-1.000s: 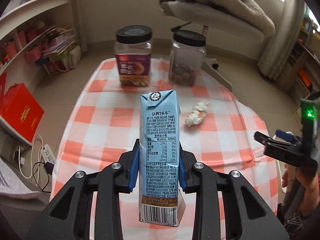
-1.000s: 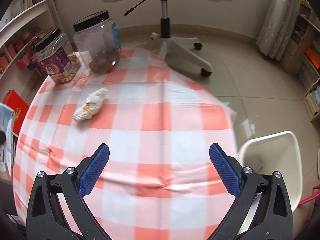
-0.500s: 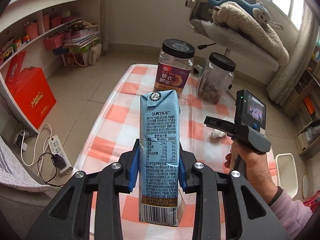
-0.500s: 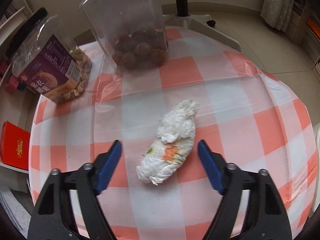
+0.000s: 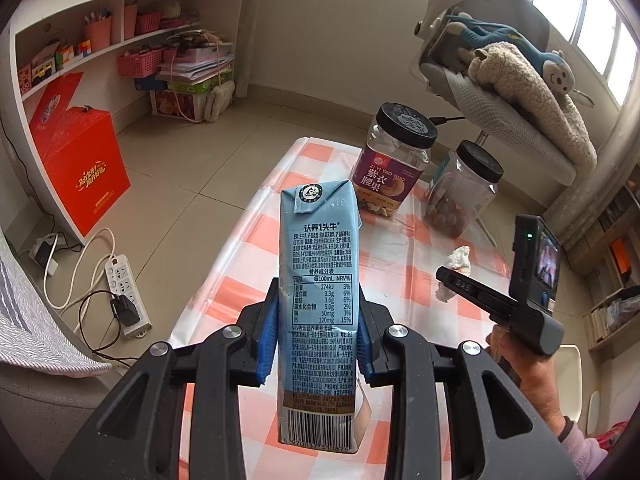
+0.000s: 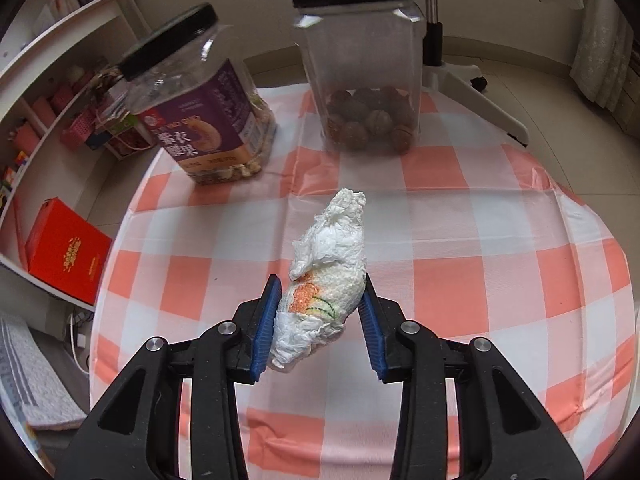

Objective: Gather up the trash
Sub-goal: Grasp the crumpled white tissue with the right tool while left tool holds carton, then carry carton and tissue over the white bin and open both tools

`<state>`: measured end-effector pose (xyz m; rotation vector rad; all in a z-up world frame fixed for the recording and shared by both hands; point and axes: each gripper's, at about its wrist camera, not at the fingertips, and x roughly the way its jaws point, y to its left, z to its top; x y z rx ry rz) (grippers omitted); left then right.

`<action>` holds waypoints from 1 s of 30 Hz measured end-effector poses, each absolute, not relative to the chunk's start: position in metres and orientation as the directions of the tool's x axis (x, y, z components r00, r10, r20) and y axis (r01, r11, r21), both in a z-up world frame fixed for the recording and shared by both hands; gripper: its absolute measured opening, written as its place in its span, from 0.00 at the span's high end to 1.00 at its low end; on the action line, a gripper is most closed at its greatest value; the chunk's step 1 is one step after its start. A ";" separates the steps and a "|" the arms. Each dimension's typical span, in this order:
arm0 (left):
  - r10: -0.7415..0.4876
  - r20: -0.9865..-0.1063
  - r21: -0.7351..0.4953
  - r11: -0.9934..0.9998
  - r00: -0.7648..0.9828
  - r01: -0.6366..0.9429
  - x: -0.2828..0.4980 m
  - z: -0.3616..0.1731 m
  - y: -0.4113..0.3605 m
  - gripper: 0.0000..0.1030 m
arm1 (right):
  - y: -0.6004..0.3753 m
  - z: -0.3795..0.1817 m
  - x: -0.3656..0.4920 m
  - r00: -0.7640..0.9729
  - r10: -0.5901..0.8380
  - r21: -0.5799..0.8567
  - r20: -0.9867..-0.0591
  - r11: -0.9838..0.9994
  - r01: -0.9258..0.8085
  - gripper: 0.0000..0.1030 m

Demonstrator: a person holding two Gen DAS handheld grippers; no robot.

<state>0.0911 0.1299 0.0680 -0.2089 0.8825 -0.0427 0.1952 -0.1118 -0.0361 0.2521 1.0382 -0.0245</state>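
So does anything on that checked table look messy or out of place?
Only the crumpled tissue, lying on the tablecloth between the right gripper pads. The two jars stand upright and lidded; nothing looks spilled.

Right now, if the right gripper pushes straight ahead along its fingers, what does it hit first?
The right gripper already has the crumpled tissue between its fingers. Beyond it, probably the checked tablecloth, then the clear nut jar; depth is unclear.

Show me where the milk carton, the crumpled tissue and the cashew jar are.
milk carton (image 5: 318,280): left wrist view, nutrition panel.
crumpled tissue (image 6: 326,280): right wrist view, its middle.
cashew jar (image 6: 204,128): right wrist view, purple label.
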 end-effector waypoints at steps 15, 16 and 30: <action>-0.175 -0.760 -0.229 0.974 0.626 -0.005 0.070 0.062 0.098 0.69 | -0.134 0.040 0.085 0.607 0.203 0.208 -0.768 0.976 -0.063 0.64; -0.184 -0.762 -0.233 0.972 0.621 0.002 0.067 0.060 0.092 0.69 | -0.138 0.042 0.079 0.613 0.197 0.200 -0.765 0.978 -0.065 0.64; -0.216 -0.770 -0.191 0.976 0.601 0.106 0.056 0.047 0.029 0.69 | -0.216 0.050 0.035 0.665 0.082 0.128 -0.743 0.992 0.021 0.64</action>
